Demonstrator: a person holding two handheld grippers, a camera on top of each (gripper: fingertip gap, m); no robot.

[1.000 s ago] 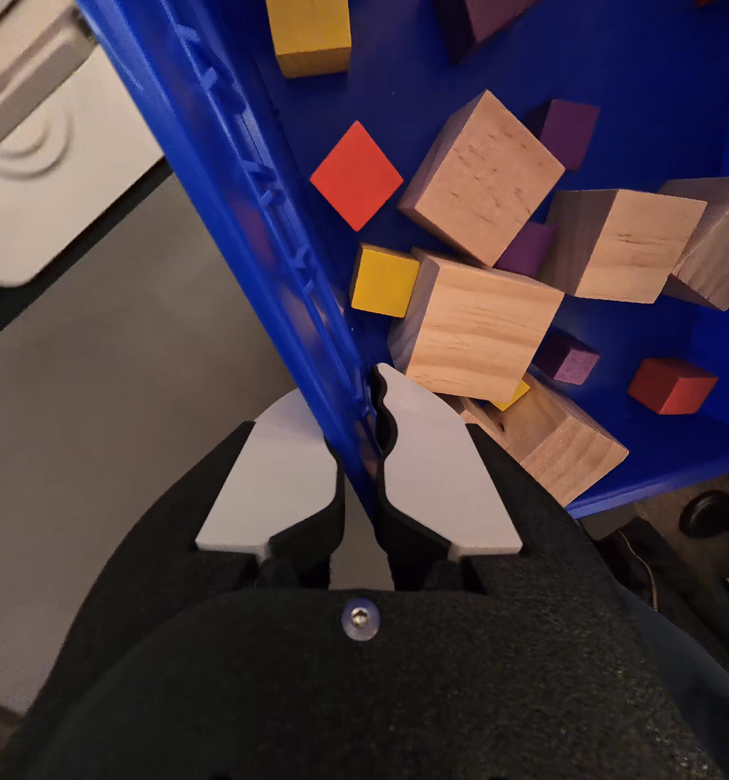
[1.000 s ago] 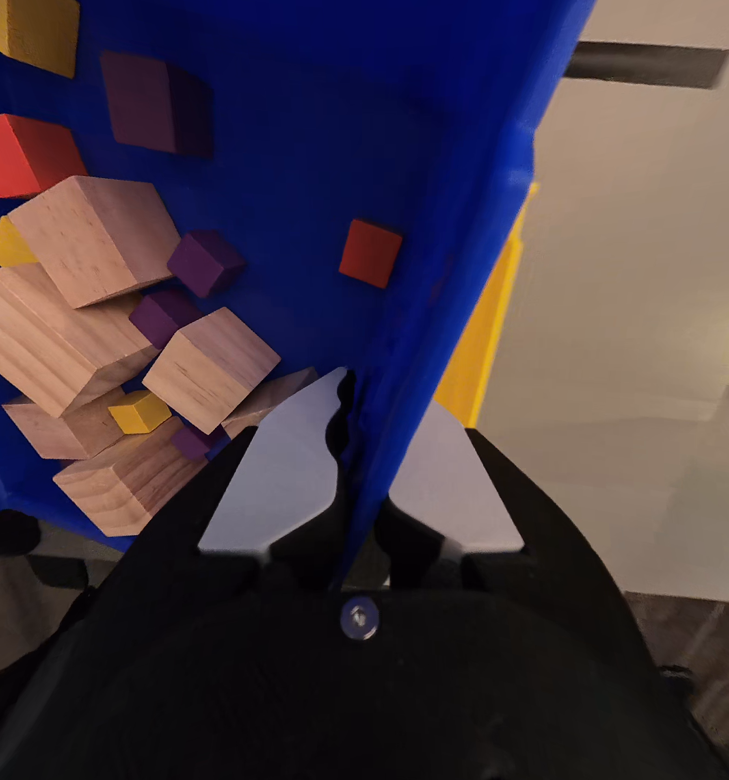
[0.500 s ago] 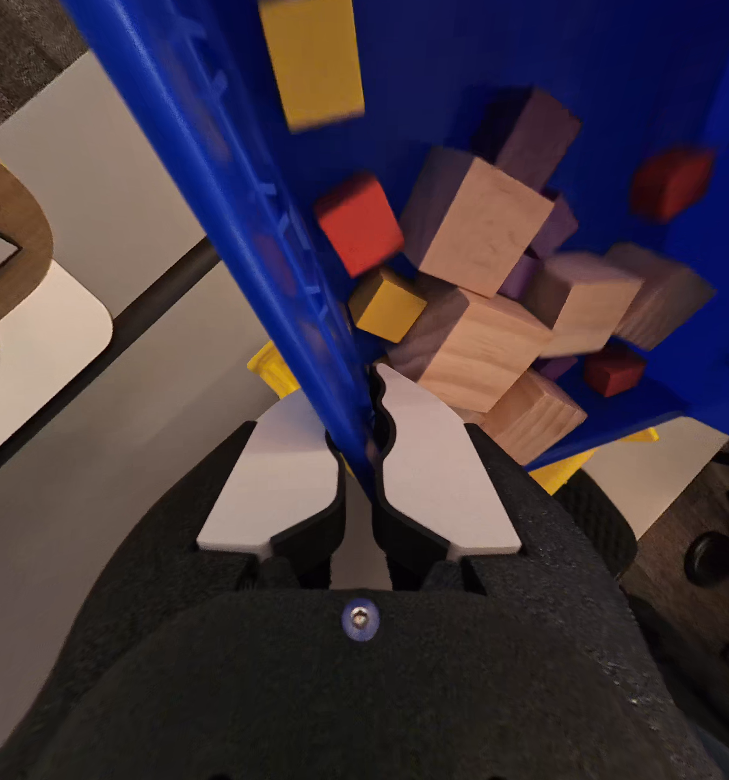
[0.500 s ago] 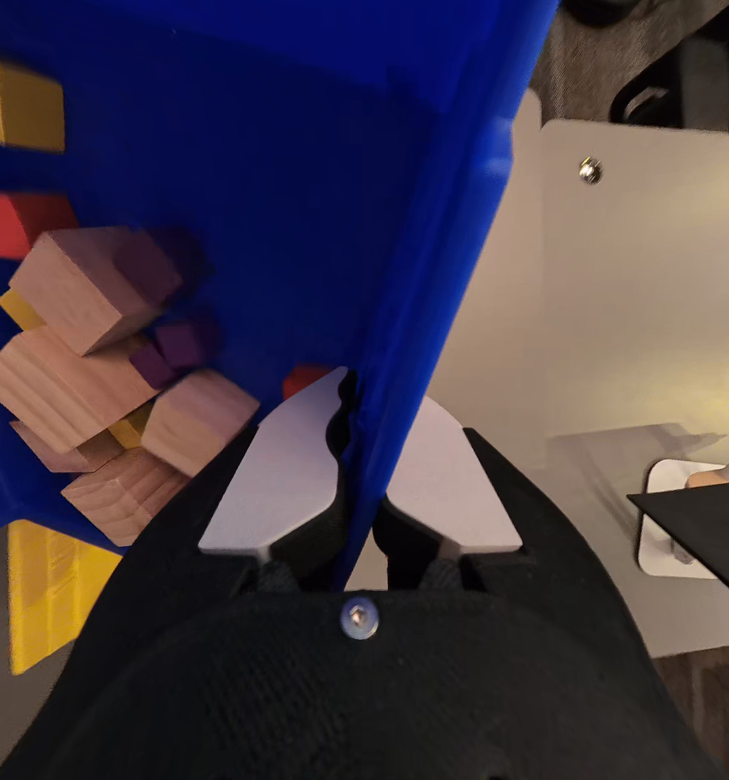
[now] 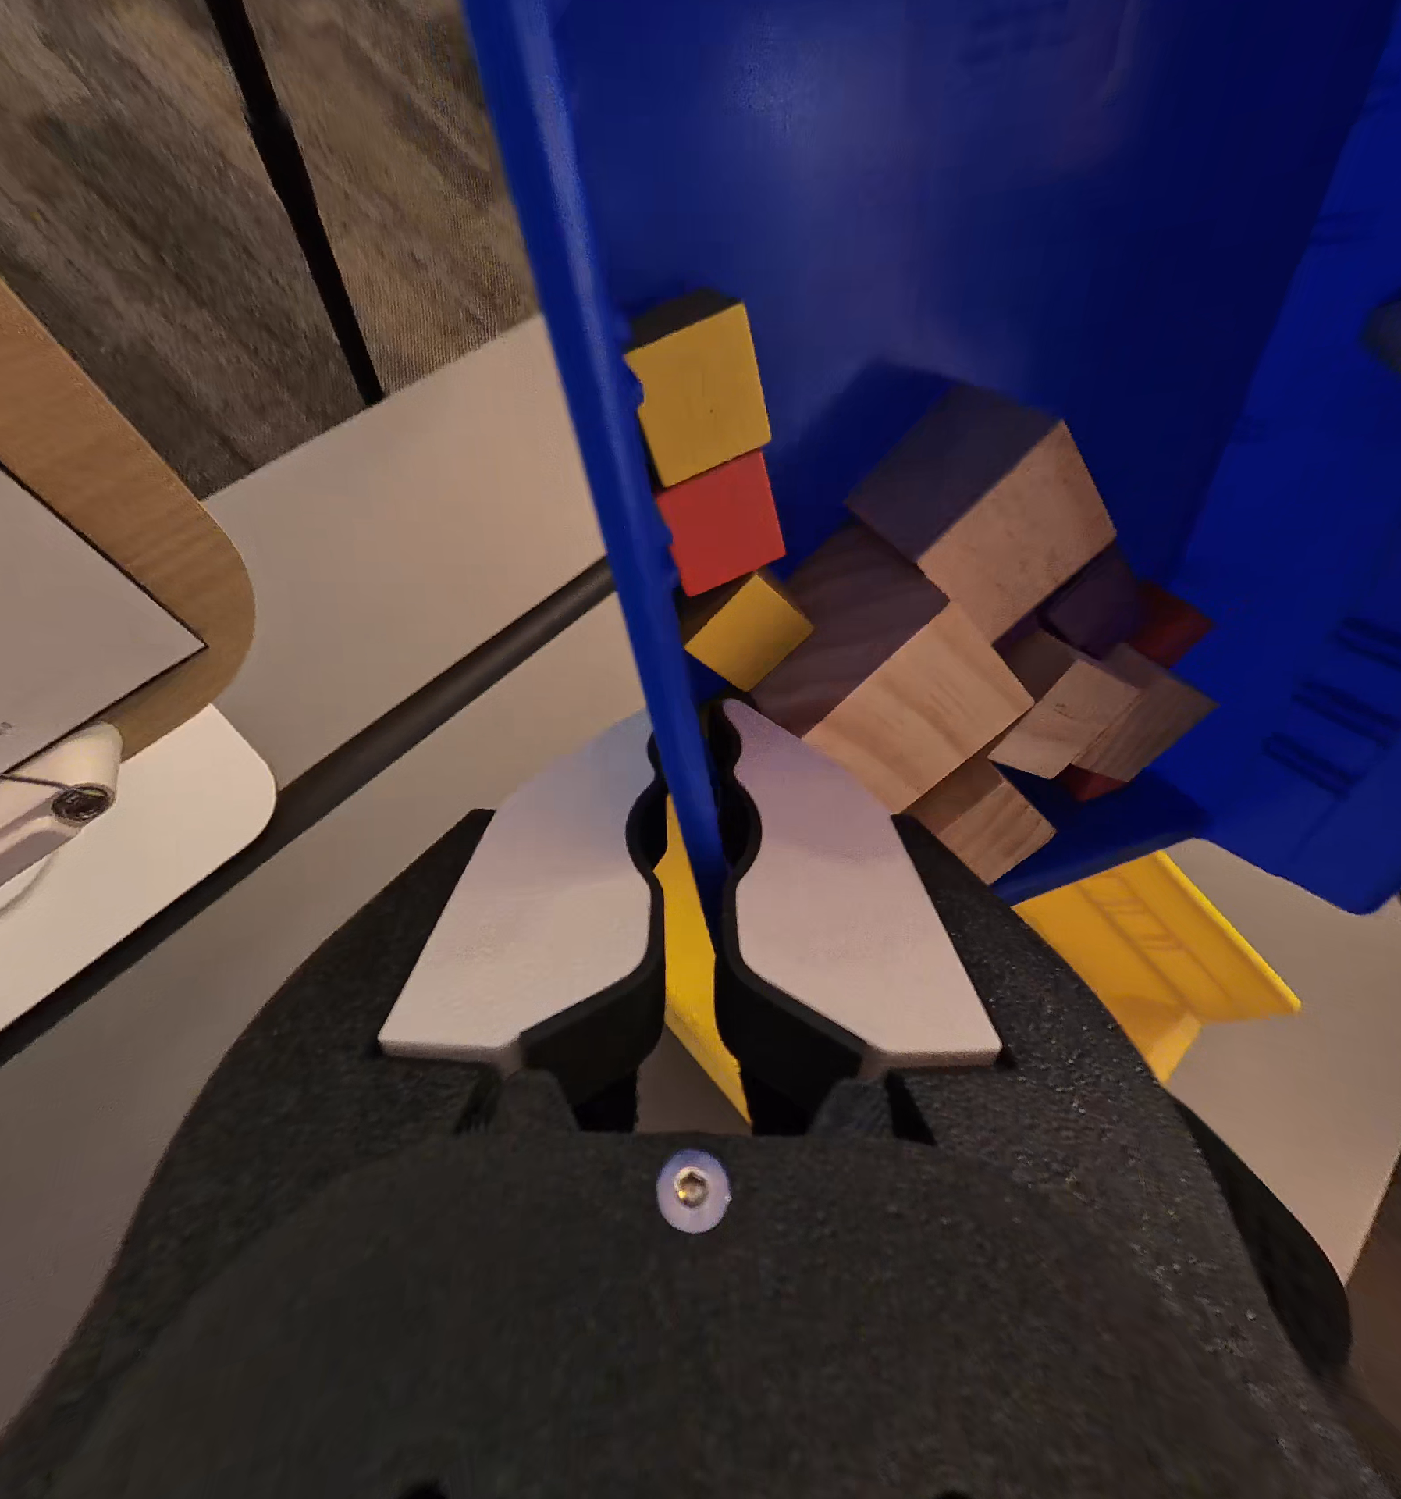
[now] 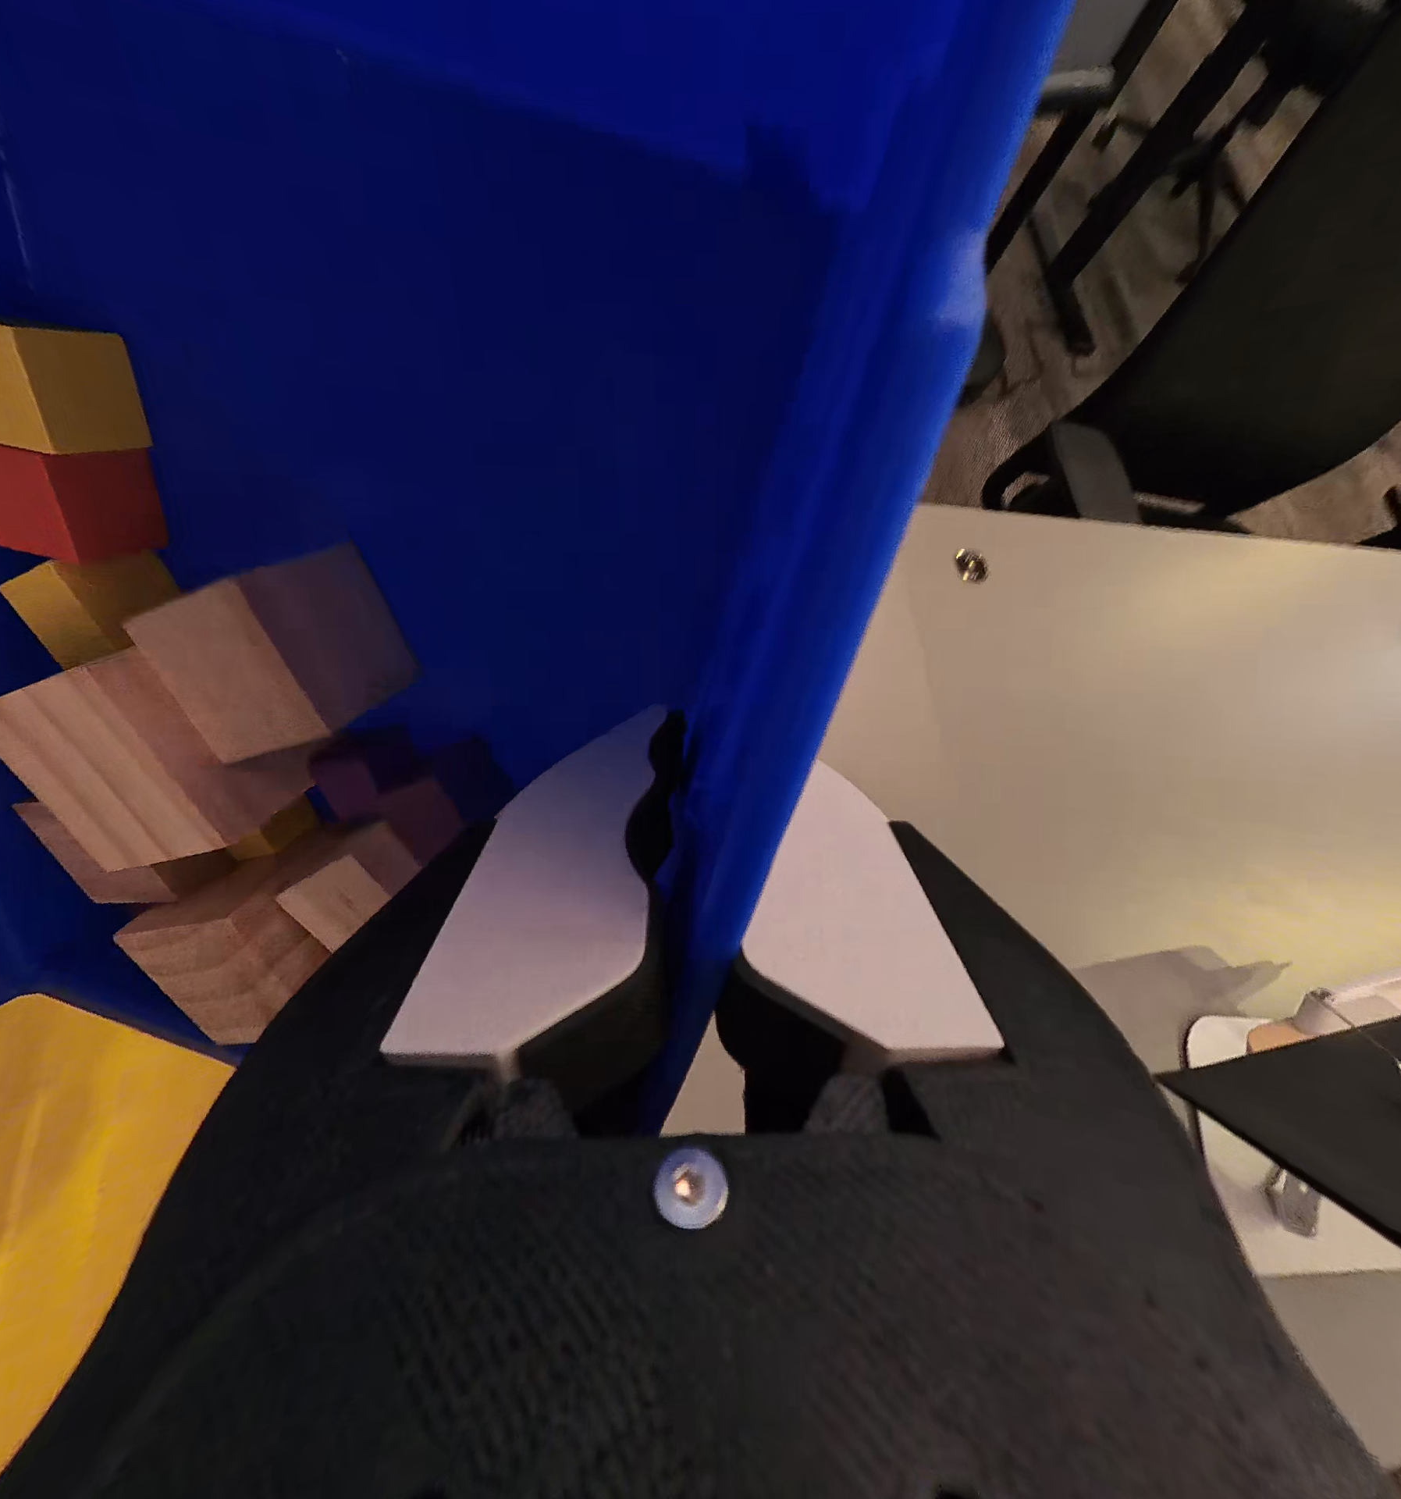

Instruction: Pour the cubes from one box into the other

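Observation:
A blue box (image 5: 964,227) is held tilted steeply, between both grippers. My left gripper (image 5: 689,730) is shut on its left wall. My right gripper (image 6: 681,746) is shut on its right wall (image 6: 827,503). Wooden cubes (image 5: 908,681), plain, yellow (image 5: 701,405), red (image 5: 725,519) and purple, are piled against the box's lower end. The same pile shows in the right wrist view (image 6: 153,746). A yellow box (image 5: 1151,949) lies below the blue one on the table, and it also shows in the right wrist view (image 6: 56,1152).
The white table (image 5: 405,519) carries a white pad with a wood-edged board (image 5: 97,519) at the left. A black panel (image 6: 1329,1152) stands on a white base at the right. Black chairs (image 6: 1248,324) stand on carpet beyond the table's far edge.
Both grippers have tipped the blue box much steeper. The cubes have slid down and bunched at its lower end. The yellow box has come into view beneath it.

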